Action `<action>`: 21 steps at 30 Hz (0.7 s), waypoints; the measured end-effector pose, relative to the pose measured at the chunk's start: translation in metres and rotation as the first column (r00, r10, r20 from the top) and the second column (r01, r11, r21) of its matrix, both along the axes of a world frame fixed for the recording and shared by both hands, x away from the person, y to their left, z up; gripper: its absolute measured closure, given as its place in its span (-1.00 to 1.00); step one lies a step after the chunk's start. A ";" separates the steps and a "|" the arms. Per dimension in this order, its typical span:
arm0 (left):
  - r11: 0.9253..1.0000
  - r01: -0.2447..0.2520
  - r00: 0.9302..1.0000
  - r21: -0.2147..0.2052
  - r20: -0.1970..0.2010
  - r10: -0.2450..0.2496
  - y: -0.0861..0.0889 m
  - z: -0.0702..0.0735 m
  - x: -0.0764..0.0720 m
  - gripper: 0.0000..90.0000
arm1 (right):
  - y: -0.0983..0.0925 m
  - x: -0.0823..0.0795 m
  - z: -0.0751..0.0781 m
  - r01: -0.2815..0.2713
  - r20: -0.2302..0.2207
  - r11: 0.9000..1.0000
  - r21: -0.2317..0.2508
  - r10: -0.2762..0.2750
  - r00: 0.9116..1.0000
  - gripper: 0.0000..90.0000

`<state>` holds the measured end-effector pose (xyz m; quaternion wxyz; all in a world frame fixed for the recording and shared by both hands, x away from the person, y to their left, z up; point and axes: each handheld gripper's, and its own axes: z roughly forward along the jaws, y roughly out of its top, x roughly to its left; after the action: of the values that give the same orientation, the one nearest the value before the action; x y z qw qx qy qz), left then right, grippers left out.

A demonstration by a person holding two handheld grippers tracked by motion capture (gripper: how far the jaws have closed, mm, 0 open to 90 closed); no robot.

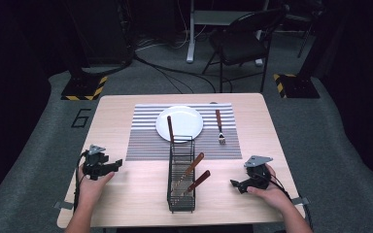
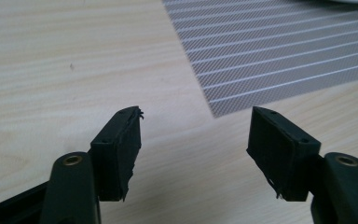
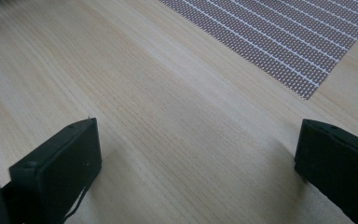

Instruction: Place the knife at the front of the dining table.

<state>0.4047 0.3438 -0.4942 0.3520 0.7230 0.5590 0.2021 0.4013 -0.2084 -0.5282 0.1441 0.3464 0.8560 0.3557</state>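
The person's forearms are coming in from the near edge of the surface (image 1: 126,194), one toward each near corner. The left hand (image 1: 90,187) is lying near the left edge, wrapped around the left tongs (image 1: 118,165), which are pointing toward the middle of the surface. The right hand (image 1: 267,191) is sitting near the right edge, holding the right tongs (image 1: 234,184), which are pointing inward toward the wire rack (image 1: 181,174).

A large "6" (image 1: 81,118) is marked on the grey floor just beyond the far-left corner of the surface; no other writing can be read.

In the left gripper view, the left tongs (image 2: 196,140) are standing wide apart, released and holding nothing, hovering over bare wood with the corner of the striped placemat (image 2: 270,51) just ahead. In the right gripper view, the right tongs (image 3: 196,163) are likewise spread wide and empty above the wood, the placemat (image 3: 279,42) corner lying farther ahead.

The black wire rack is standing at the middle of the near half, holding brown-handled utensils (image 1: 196,182) that are leaning out toward the right, and one more brown handle (image 1: 170,127) is rising at its far end. The white plate (image 1: 187,121) is resting on the placemat (image 1: 145,141) toward the far edge, and a fork (image 1: 219,127) with a brown handle is lying on the mat just right of the plate.
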 end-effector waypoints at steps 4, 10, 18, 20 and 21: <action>0.999 0.026 0.999 -0.027 0.029 -0.025 -0.010 0.019 -0.004 -0.16 | 0.000 0.000 0.000 0.000 0.001 1.000 0.000 0.000 1.000 -1.00; 0.998 0.046 0.999 -0.040 0.024 -0.045 -0.022 0.029 -0.005 -0.14 | 0.000 0.000 0.000 0.001 0.001 1.000 0.001 -0.001 1.000 -1.00; 0.996 0.070 0.997 -0.051 0.027 -0.068 -0.033 0.039 -0.007 -0.13 | 0.000 0.000 0.000 0.002 0.001 1.000 0.001 -0.002 1.000 -1.00; 0.995 0.083 0.996 -0.054 0.025 -0.081 -0.036 0.041 -0.008 -0.10 | 0.000 0.000 0.000 0.001 0.001 1.000 0.001 -0.001 1.000 -1.00; 0.994 0.094 0.995 -0.055 0.032 -0.092 -0.040 0.044 -0.008 -0.09 | 0.000 0.000 0.000 0.002 0.001 1.000 0.001 -0.002 1.000 -1.00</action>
<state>0.3963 0.3038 -0.4502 0.3896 0.7350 0.5248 0.1804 0.4009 -0.2083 -0.5283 0.1447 0.3469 0.8555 0.3560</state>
